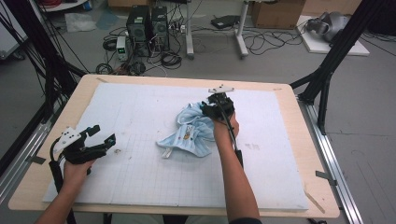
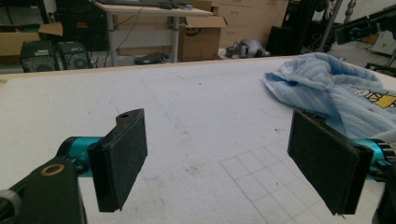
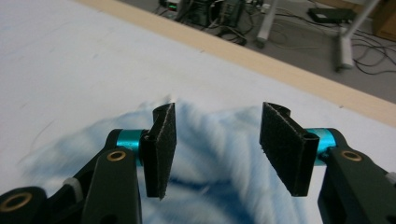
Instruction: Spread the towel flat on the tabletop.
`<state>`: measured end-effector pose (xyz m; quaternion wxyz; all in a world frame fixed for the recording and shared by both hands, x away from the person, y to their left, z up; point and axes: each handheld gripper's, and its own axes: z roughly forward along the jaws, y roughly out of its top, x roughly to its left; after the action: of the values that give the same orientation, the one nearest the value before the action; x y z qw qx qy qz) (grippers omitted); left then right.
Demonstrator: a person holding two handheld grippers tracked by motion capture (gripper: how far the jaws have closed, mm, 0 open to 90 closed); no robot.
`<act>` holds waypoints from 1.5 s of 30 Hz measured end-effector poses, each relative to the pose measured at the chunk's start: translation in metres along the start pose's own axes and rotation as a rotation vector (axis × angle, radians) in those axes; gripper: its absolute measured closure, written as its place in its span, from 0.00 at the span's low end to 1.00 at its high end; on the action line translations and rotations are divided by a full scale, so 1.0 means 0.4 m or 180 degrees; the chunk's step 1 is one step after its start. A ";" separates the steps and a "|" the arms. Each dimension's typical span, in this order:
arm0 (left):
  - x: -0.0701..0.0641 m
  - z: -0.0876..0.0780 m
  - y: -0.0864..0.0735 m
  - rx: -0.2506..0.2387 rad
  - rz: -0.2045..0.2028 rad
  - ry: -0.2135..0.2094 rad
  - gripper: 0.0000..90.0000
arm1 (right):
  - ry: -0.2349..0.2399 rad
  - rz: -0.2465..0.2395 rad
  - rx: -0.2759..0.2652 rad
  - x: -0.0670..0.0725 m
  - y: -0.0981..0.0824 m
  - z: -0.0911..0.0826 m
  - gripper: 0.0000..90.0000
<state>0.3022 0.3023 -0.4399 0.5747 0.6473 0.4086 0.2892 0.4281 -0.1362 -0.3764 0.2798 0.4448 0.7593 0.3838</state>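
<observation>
right gripper [image 1: 211,108] hangs with jaws parted and empty over the crumpled blue garment [image 1: 189,133] mid-table — left gripper [image 1: 102,135] idle, jaws wide — next, likely, pinch an edge to spread it.

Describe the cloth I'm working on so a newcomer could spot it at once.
Start at the white gridded mat covering the wooden table. Just right of its middle, under the right gripper, lies a crumpled light-blue striped towel. It is the one soft blue thing there, with a small cartoon print.

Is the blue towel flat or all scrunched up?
Scrunched up. The blue towel lies bunched in folds on the white mat, not spread flat.
</observation>
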 end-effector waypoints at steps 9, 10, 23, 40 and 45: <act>0.002 -0.001 0.000 -0.0011 -0.0010 0.0023 0.23 | 0.0760 -0.0157 0.0153 0.067 -0.155 -0.100 0.63; 0.002 -0.001 0.000 -0.0011 -0.0009 0.0024 0.22 | 0.0803 -0.0205 0.0172 0.075 -0.171 -0.106 0.64; 0.001 0.001 -0.002 0.0030 0.0001 0.0025 0.23 | 0.1125 -0.0476 0.0671 0.112 -0.236 -0.089 0.96; -0.008 0.013 -0.005 0.0081 0.0039 0.0002 0.23 | 0.1248 -0.0654 0.0935 0.015 -0.366 -0.310 0.97; -0.008 0.014 -0.006 0.0099 0.0048 0.0010 0.23 | 0.1118 -0.0547 0.0788 -0.013 -0.376 -0.347 0.85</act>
<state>0.3048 0.2968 -0.4428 0.5618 0.6587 0.4091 0.2882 0.2546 -0.2338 -0.4250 0.1183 0.3358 0.8728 0.3340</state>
